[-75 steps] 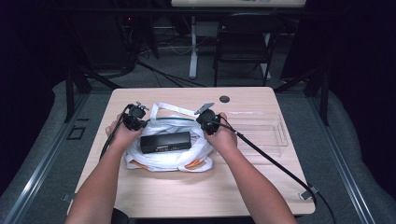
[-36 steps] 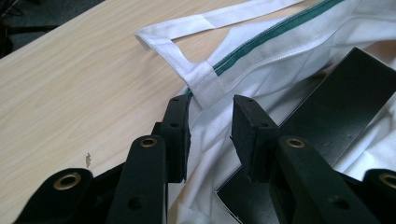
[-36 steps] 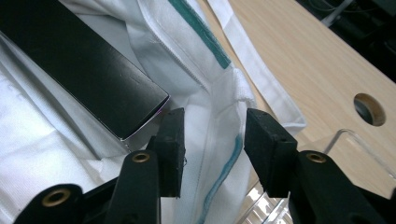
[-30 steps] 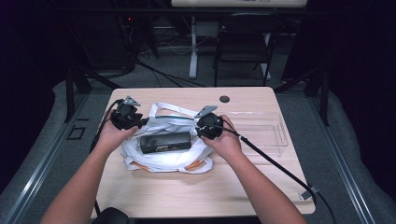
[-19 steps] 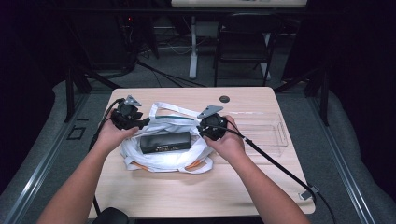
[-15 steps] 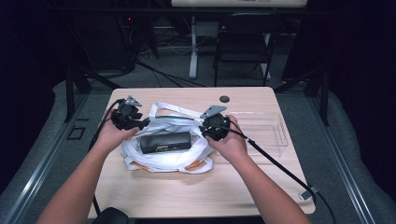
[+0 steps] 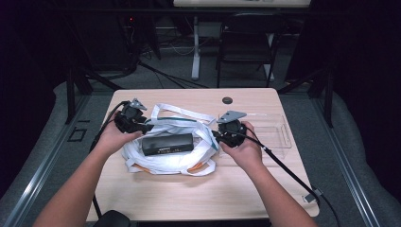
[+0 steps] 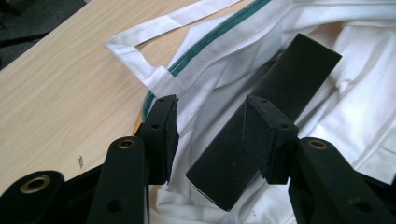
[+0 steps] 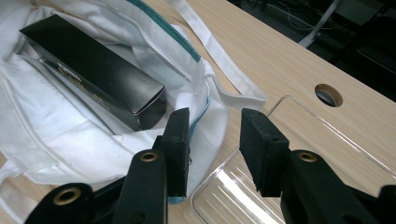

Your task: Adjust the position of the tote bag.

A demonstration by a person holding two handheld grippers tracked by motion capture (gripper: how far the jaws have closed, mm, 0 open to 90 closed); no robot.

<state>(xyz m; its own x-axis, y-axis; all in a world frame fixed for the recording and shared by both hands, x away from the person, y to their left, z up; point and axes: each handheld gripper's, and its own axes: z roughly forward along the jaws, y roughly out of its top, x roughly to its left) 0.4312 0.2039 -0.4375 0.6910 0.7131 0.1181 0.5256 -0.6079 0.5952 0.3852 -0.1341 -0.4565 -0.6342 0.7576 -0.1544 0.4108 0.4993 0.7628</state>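
High view: white bag (image 7: 165, 158) lies on the bench (image 7: 189, 198), left of centre. A black box (image 7: 168, 144) rests on the bag's cloth, long axis running 9-to-3 o'clock. The bag's strap (image 7: 184, 112) loops out toward 12 o'clock. A clear tray (image 7: 279, 135) sits on the bench at 3 o'clock from the bag, just beside it. A round hole (image 7: 227, 100) in the bench top is at 12 o'clock from my right hand.

My left hand-held gripper (image 7: 131, 119) is at the bag's 10 o'clock corner. In the left gripper view its jaws have just been opening and stand apart. The bag's green-trimmed edge (image 8: 219, 35) and the near end of the box (image 8: 261, 116) lie between them. The right jaw's pad looks to be against the box side; the left pad is beside the cloth, and I cannot tell whether it touches. No grip: jaws apart, not clamping.

My right hand-held gripper (image 7: 231, 132) is at the bag's 3 o'clock edge, over the gap between bag and tray. In the right gripper view its jaws have just been closing, yet stand apart. The bag's rim (image 9: 210, 100) is by the left jaw, not pinched. The tray corner (image 9: 243, 196) lies under the gap. The box (image 9: 93, 70) is at 10 o'clock from these jaws, apart from them.
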